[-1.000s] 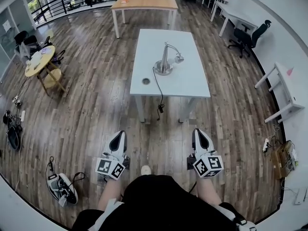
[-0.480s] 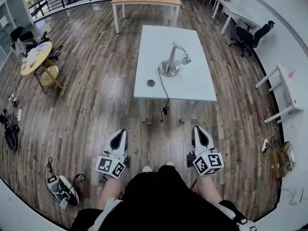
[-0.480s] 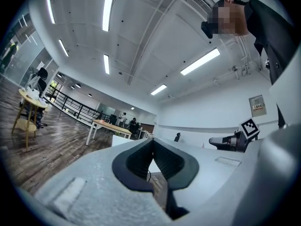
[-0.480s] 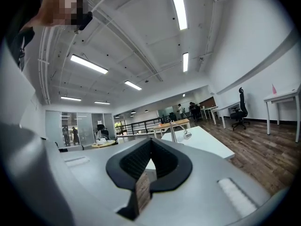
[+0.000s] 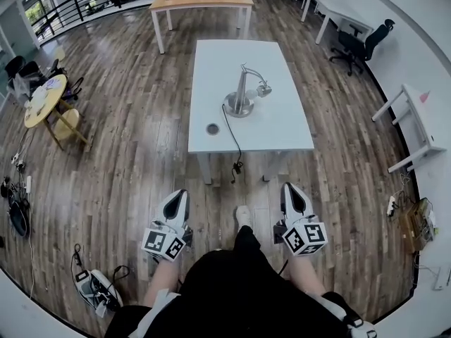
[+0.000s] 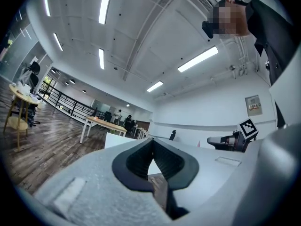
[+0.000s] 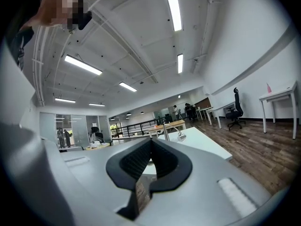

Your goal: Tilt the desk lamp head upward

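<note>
Meanwhile, the left gripper (image 5: 177, 197) and right gripper (image 5: 292, 191) stay pressed together and empty. They have been carried a step closer to the white table (image 5: 285, 129), so I judge this is only the approach. The desk lamp (image 5: 241, 96) stands mid-table, well out of reach, with open floor up to the table's near edge, where the cord (image 5: 235, 150) hangs.

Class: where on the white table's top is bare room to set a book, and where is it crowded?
Bare: the far end of the white table, beyond the desk lamp, and its near right corner, right of the cable. Crowded: the middle, by lamp, cable and round hole.
</note>
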